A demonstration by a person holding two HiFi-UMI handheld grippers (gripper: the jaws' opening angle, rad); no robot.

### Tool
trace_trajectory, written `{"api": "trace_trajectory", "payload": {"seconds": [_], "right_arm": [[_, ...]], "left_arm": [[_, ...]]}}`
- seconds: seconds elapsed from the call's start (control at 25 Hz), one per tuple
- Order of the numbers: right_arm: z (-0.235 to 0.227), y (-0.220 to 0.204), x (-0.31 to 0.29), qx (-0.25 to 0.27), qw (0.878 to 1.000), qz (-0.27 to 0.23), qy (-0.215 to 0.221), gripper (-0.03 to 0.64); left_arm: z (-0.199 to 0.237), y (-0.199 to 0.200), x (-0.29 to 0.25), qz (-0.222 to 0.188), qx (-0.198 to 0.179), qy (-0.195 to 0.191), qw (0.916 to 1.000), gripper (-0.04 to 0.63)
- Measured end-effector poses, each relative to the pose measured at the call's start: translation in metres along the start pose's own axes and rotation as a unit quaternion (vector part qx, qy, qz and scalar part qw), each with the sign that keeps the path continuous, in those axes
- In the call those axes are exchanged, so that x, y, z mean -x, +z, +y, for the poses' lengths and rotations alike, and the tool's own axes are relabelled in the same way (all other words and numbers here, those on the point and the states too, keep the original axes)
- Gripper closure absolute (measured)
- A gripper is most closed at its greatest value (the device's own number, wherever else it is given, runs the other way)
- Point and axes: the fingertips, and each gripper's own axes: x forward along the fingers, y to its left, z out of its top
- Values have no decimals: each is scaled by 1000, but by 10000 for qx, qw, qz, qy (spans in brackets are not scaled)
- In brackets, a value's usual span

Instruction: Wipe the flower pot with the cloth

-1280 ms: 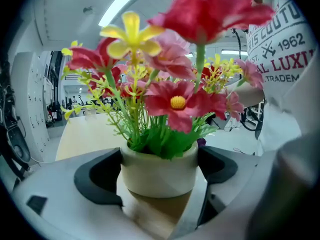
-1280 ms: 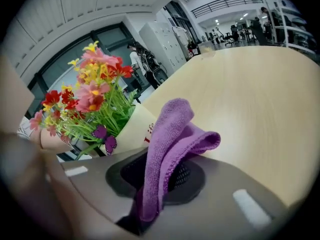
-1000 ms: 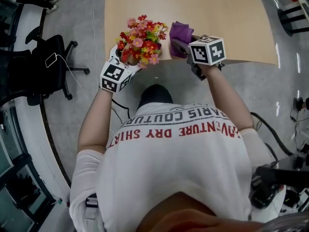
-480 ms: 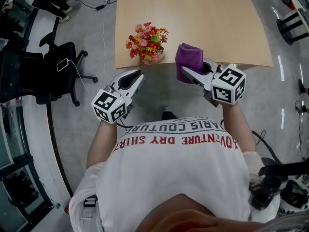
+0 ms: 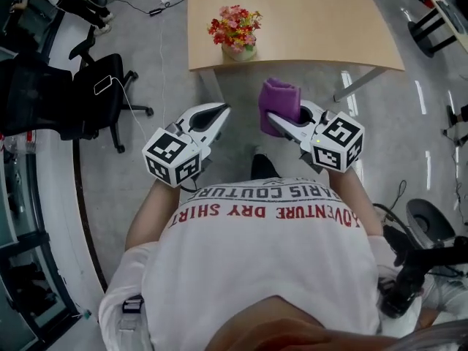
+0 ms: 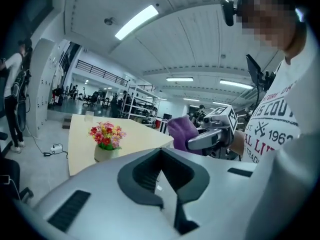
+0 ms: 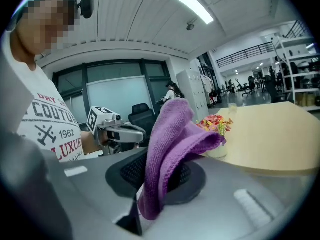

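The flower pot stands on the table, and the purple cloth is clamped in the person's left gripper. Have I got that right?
Not quite. The purple cloth is clamped in the right gripper, not the left, as the right gripper view shows. The left gripper is shut with nothing between its jaws. The flower pot does stand on the table.

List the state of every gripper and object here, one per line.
Left gripper: just closed, shut, nothing between its jaws.
Right gripper: shut on the cloth.
Cloth: bunched, pinched in the right gripper, off the table.
Flower pot: upright on the table near its edge, untouched.
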Motion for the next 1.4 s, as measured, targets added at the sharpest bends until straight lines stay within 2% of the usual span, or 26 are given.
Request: {"api": "trace_trajectory", "payload": {"seconds": [0.08, 0.16, 0.28, 0.44, 0.84, 1.4], "right_arm": [[31, -4, 6, -102, 9999, -64, 2, 565], [52, -11, 9, -97, 10000, -11, -8, 565], [78, -17, 12, -115, 9999, 3, -12, 565], [102, -24, 18, -67, 9999, 24, -115, 565], [130, -31, 31, -132, 9996, -1, -251, 565], [136, -23, 43, -61, 9995, -52, -295, 565]], "left_arm": [[-23, 1, 22, -73, -134, -113, 9998, 592], [-38, -1, 37, -72, -131, -62, 9999, 594], [-52, -9, 57, -20, -54, 41, 10000, 594], [-72, -16, 73, 51, -240, 57, 9997, 594], [-103, -17, 90, 44, -405, -78, 9991, 594], [-114, -11, 87, 15, -495, -95, 9987, 592]]}}
